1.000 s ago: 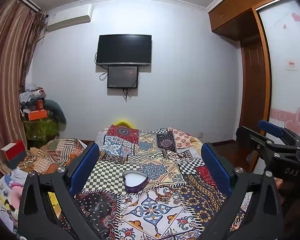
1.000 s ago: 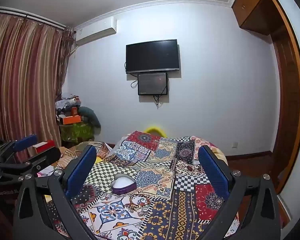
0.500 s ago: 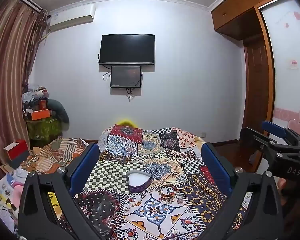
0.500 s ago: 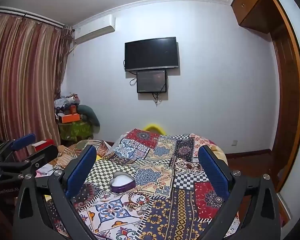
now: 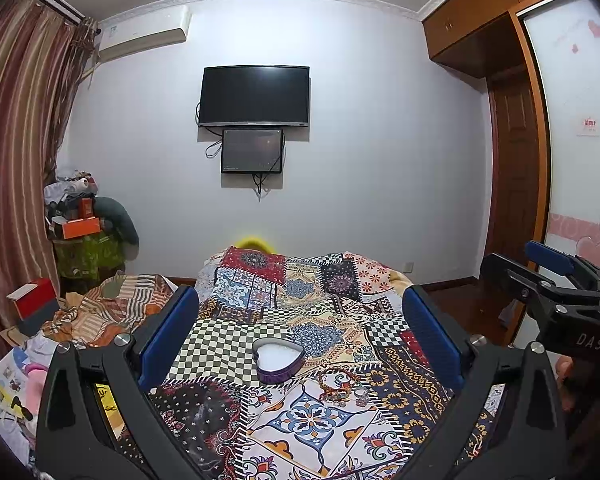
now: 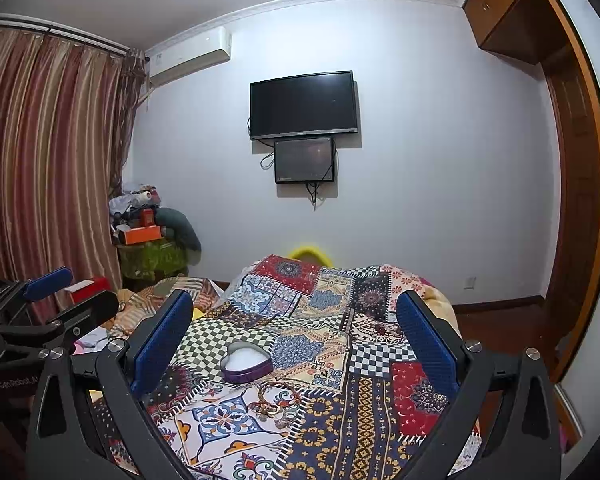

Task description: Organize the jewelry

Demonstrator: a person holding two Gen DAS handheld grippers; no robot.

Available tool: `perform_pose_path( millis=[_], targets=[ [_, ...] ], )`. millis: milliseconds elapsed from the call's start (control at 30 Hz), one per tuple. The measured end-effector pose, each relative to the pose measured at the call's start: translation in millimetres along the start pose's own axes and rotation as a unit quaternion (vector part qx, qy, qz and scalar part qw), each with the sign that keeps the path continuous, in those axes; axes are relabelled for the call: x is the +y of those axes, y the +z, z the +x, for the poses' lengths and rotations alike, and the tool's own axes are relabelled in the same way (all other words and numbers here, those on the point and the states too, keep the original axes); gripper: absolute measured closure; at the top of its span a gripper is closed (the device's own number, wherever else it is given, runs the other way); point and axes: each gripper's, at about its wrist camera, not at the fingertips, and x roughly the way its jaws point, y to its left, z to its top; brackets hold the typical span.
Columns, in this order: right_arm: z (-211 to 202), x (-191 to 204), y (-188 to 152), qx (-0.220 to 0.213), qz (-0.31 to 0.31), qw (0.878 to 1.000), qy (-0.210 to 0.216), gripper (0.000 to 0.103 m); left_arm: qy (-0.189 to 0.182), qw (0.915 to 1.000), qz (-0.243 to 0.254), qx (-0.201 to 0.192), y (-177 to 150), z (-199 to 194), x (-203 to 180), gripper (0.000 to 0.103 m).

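Observation:
A purple heart-shaped box (image 5: 278, 360) with a white lining stands open on the patterned bedspread (image 5: 228, 344); it also shows in the right wrist view (image 6: 247, 362). A small heap of jewelry (image 5: 340, 388), a beaded bracelet and small pieces, lies just in front of the box, also in the right wrist view (image 6: 276, 398). My left gripper (image 5: 300, 336) is open and empty above the bed, behind the box. My right gripper (image 6: 292, 340) is open and empty, also short of the box. Each gripper shows in the other's view: the right one (image 5: 548, 276), the left one (image 6: 48, 300).
The bed fills the middle. A striped blanket (image 5: 108, 308) and clutter lie to its left, with a red box (image 5: 34, 300) and a loaded side table (image 5: 84, 240). A TV (image 5: 256, 96) hangs on the far wall. A wardrobe (image 5: 516, 140) stands right.
Both views have shifted a little, so the heart box and jewelry sit slightly further right and lower between the fingers. Both grippers stay open.

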Motion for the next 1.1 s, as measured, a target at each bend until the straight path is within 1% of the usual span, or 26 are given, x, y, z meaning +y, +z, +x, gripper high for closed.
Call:
perform_pose_path(
  millis=[1100],
  targets=[
    [0.1, -1.7, -2.0, 0.001, 0.003, 1.000, 0.001, 0.002, 0.000, 1.0000, -0.002, 0.001, -1.2, 0.4, 0.9, 0.001]
  ],
)
